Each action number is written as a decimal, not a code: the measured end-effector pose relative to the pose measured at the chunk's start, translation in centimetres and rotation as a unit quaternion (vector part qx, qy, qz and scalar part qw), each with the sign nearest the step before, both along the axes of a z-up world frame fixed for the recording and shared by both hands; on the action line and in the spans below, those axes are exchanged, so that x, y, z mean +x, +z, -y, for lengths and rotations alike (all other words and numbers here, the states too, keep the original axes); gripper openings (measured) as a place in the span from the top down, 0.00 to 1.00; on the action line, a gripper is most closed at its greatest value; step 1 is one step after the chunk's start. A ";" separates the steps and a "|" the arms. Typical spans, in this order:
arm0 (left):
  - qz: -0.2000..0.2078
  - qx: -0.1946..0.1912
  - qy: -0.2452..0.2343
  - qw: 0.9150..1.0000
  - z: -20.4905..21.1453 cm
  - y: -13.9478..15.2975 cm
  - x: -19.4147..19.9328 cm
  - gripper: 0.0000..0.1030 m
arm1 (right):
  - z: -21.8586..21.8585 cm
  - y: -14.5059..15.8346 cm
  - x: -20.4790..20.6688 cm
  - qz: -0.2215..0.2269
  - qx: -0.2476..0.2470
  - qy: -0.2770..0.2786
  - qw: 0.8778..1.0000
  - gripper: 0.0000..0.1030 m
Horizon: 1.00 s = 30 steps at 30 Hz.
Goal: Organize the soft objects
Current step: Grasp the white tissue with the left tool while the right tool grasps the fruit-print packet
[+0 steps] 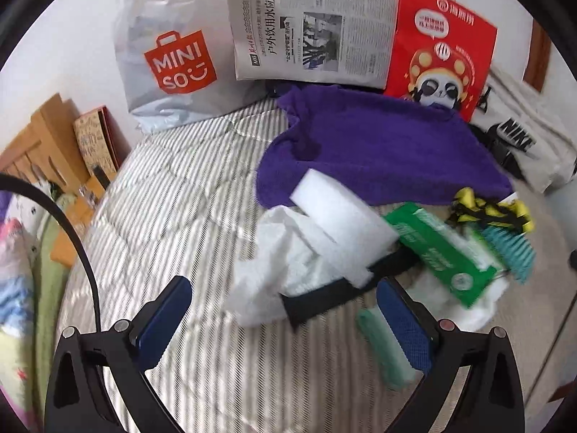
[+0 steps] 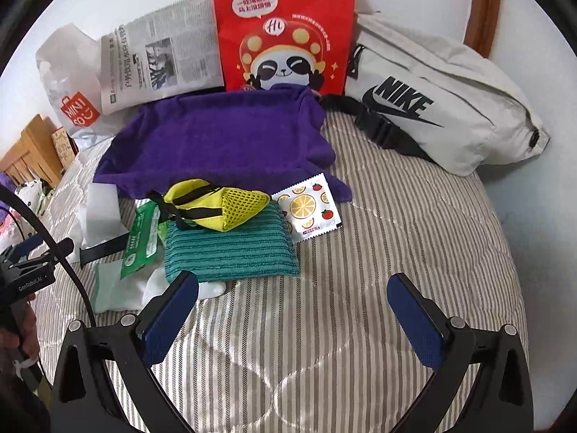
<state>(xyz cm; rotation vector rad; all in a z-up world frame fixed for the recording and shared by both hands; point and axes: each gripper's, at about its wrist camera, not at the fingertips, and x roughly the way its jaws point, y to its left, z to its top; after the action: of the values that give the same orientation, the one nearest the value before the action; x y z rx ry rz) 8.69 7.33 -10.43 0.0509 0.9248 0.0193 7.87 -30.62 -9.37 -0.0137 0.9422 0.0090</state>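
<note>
Both claws hang wide apart and empty over the striped bed (image 2: 396, 216) — the left claw (image 1: 285, 321) just short of the white cloth (image 1: 285, 263), the right claw (image 2: 294, 317) just short of the teal corduroy pad (image 2: 230, 249).

Largest of the soft things is the purple towel (image 2: 223, 137), spread flat at the foot of the red paper bag (image 2: 285, 29); lifting it by one corner would, I judge, drag the pile lying on its near edge. Better to clear that pile first: teal pad, then the white foam block (image 1: 339, 213), the yellow mesh pouch (image 2: 216, 205) resting on the pad, the green tissue pack (image 1: 440, 249), the fruit-print sachet (image 2: 306, 209). Pinch each low and square, since they will sag.

Containers stand along the wall — a white Miniso bag (image 1: 169, 57), the red bag, a grey waist bag (image 2: 432, 108). Nothing of their contents shows.
</note>
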 end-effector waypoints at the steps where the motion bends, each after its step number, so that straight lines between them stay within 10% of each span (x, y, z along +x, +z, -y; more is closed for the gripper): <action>1: -0.004 0.007 0.000 1.000 -0.2 -0.3 0.4 0.00 | 0.0 -0.1 0.3 -0.003 0.000 0.000 1.000 0.00; 14: -0.055 -0.035 0.005 0.998 -0.2 -5.1 6.5 0.02 | -0.3 -2.0 3.9 -0.036 -0.003 -0.003 0.999 0.00; 18: -0.030 -0.053 0.012 0.998 -0.6 -4.2 5.7 0.57 | -0.5 -2.0 4.6 -0.036 -0.004 -0.003 0.999 0.00; 22: -0.032 -0.068 -0.013 0.997 -1.0 -3.9 5.0 0.88 | -0.4 -1.7 5.2 -0.031 -0.002 0.000 1.000 0.00; 30: -0.027 -0.059 -0.001 0.998 -2.4 -2.2 3.6 0.91 | 1.4 -1.0 5.2 -0.007 -0.008 -0.007 1.000 0.00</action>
<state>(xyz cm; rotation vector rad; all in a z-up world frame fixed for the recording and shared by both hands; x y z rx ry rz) 12.29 9.76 -12.67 -0.0579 0.9781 -0.0391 13.12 -31.99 -10.37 -0.0209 0.9560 -0.0120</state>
